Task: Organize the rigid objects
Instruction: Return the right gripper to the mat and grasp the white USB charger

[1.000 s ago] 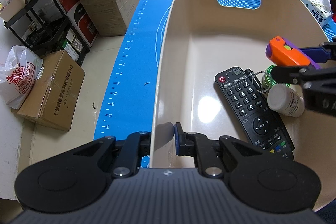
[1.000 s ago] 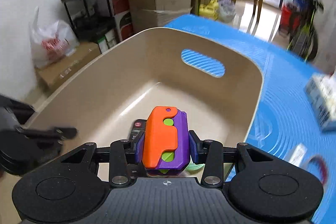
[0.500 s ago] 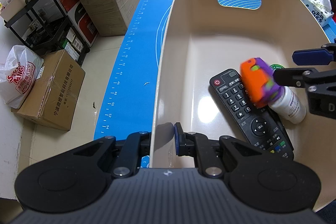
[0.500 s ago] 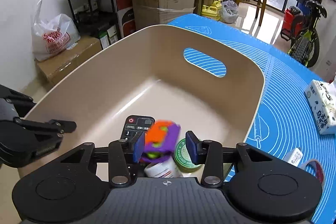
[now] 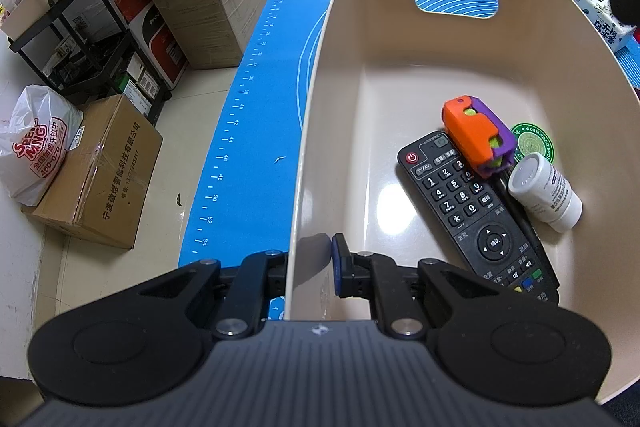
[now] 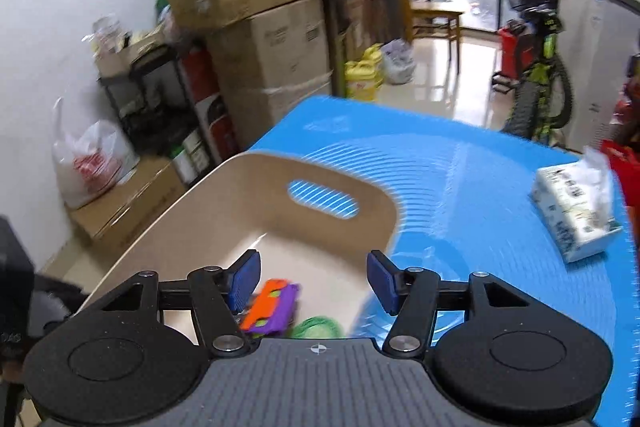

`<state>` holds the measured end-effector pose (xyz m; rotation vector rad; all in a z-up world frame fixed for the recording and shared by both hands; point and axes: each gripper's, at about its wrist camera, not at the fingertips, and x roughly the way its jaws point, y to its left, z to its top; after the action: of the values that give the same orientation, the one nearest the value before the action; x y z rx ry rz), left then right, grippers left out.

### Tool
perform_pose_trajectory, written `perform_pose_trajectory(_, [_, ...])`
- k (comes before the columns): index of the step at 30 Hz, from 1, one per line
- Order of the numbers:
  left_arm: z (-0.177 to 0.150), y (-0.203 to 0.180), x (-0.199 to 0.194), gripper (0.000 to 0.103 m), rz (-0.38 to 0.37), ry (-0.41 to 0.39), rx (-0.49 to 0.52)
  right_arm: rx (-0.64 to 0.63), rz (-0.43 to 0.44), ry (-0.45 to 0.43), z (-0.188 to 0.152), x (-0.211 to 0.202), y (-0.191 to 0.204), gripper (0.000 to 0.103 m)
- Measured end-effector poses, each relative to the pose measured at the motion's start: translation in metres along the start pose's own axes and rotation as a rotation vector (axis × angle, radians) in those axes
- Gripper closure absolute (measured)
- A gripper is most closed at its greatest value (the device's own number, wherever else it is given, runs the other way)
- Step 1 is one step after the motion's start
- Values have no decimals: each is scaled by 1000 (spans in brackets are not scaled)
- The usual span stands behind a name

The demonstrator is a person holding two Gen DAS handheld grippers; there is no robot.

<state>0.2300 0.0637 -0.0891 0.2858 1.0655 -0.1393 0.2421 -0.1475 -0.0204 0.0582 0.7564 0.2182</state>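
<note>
Orange-purple toy point(image 5: 478, 138) lies in the bin point(image 5: 400, 75), centre right of frame, overlapping the remote point(image 5: 476, 213), beside a white bottle point(image 5: 546, 191). Left hand-held gripper point(image 5: 310, 269) grips bin wall. Right hand-held gripper point(image 6: 314, 277) released, above the bin.

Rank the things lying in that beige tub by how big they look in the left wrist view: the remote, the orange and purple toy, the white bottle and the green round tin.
1. remote, clearly the largest.
2. orange and purple toy.
3. white bottle, close to the toy in size, so this order is unsure.
4. green round tin, partly hidden by the toy, so only its visible part counts.
</note>
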Motion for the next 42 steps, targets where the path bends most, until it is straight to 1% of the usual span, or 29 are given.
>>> perform_pose_trajectory(3, [0, 0, 0, 88, 0, 0, 0, 37, -40, -3, 3, -2, -24, 35])
perform_pose_trajectory(6, [0, 0, 0, 88, 1, 0, 0, 71, -81, 8, -2, 1, -48, 34])
perform_pose_trajectory(10, [0, 0, 0, 88, 0, 0, 0, 159, -113, 68, -17, 16, -80, 34])
perform_pose_trajectory(16, [0, 0, 0, 88, 1, 0, 1, 215, -202, 142, -51, 49, -114, 34])
perform_pose_trajectory(22, [0, 0, 0, 88, 0, 0, -1, 203, -264, 186, -69, 78, -126, 34])
perform_pose_trajectory(31, [0, 1, 0, 88, -1, 1, 6, 219, -338, 186, -77, 102, -123, 36])
perform_pose_trajectory(33, [-1, 1, 0, 88, 0, 0, 8, 211, -356, 182, -78, 106, -121, 40])
perform_pose_trajectory(34, [-1, 1, 0, 88, 0, 0, 7, 206, -365, 177, -78, 107, -121, 45])
perform_pose_trajectory(35, [-1, 1, 0, 88, 0, 0, 6, 208, -366, 168, -79, 107, -121, 52])
perform_pose_trajectory(36, [-1, 1, 0, 88, 0, 0, 6, 211, -365, 159, -79, 107, -120, 55])
perform_pose_trajectory(38, [-1, 0, -1, 88, 0, -1, 8, 195, -378, 149, -79, 107, -118, 71])
perform_pose_trajectory(42, [-1, 1, 0, 88, 0, 0, 8, 163, -380, 146, -82, 106, -113, 71])
